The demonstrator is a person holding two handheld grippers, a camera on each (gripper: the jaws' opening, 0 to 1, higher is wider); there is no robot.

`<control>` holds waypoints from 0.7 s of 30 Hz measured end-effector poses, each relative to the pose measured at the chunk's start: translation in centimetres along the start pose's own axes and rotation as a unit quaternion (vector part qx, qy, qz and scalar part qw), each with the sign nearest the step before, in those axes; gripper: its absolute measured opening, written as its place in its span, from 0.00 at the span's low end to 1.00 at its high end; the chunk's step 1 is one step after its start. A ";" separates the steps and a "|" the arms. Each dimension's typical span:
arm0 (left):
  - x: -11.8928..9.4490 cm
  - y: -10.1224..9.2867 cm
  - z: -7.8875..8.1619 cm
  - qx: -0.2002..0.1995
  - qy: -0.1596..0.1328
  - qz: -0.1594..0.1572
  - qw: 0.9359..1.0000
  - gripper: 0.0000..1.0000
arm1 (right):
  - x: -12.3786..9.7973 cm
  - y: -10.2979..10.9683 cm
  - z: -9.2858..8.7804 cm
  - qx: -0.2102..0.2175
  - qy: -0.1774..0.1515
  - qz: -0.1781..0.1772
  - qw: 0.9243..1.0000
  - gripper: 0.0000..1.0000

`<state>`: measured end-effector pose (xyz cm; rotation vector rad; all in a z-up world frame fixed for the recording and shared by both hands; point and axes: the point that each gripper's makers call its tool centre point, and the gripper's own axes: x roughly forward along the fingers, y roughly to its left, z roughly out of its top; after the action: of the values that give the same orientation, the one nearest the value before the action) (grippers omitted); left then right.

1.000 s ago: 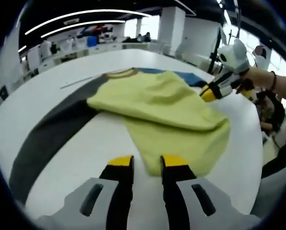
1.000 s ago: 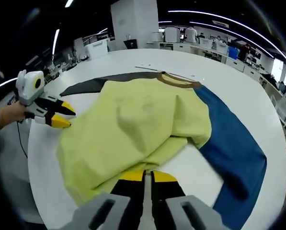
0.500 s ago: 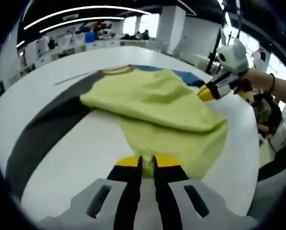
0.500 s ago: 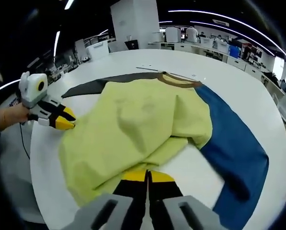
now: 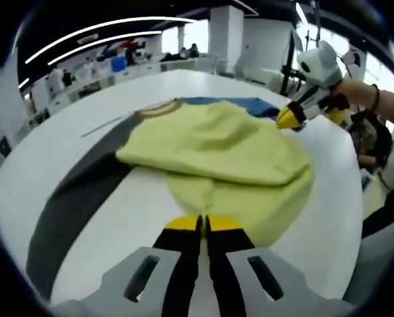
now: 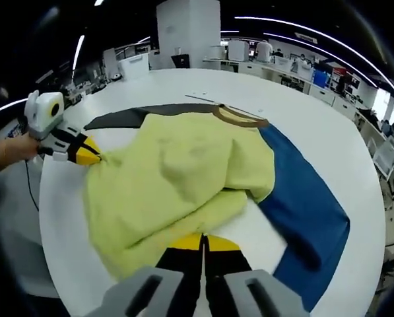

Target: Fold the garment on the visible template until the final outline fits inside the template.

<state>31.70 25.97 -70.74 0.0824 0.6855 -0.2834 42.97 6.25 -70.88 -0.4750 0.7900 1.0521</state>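
1. Yellow-green shirt (image 6: 177, 178) with a brown collar (image 6: 239, 119) is lying bunched on a round white bench (image 5: 150, 86), spread across a two-tone template: a dark grey strip (image 5: 78, 198) on one side, a blue strip (image 6: 302, 198) on the other.

2. Left tool (image 5: 204, 225): jaws pressed together at the shirt's near hem in the left gripper view, looks like it's pinching fabric. In the right gripper view you can see the same tool (image 6: 91, 157) at the left edge of the shirt, tips right on the cloth.

3. Right tool (image 6: 202, 243): jaws also closed, with the near hem running into them, so I'd say it's gripping the hem too. From the left gripper view it (image 5: 287, 120) sits at the far right corner of the shirt, held by a hand (image 5: 358, 92).

4. Step in hand, as far as I can judge: both hem corners are gripped, ready for a fold up towards the collar. One fold layer is already lying over the body.

5. Outline is nowhere near done; cloth is lumpy and hangs over both strips.

6. Next move probably calls for lifting both corners together, keeping them level, carrying them towards the collar, and laying the cloth flat without dragging the whole shirt off the template.
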 end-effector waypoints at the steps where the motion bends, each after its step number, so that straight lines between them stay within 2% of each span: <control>1: -0.3 0.1 0.0 -0.001 0.000 0.002 1.000 0.00 | -0.2 -0.1 -0.1 0.001 0.001 -0.002 1.000 0.00; 11: -1.6 1.0 0.0 -0.011 -0.002 0.018 1.000 0.00 | -2.8 -1.2 -1.4 -0.003 0.018 -0.032 0.999 0.00; 21: -2.5 0.7 -0.3 -0.029 0.002 0.021 0.999 0.00 | -5.1 -1.3 -3.3 0.001 0.034 -0.062 0.997 0.00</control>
<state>29.86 27.27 -69.42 0.0425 0.6941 -0.2230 41.61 0.46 -69.07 -0.5546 0.8120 0.9240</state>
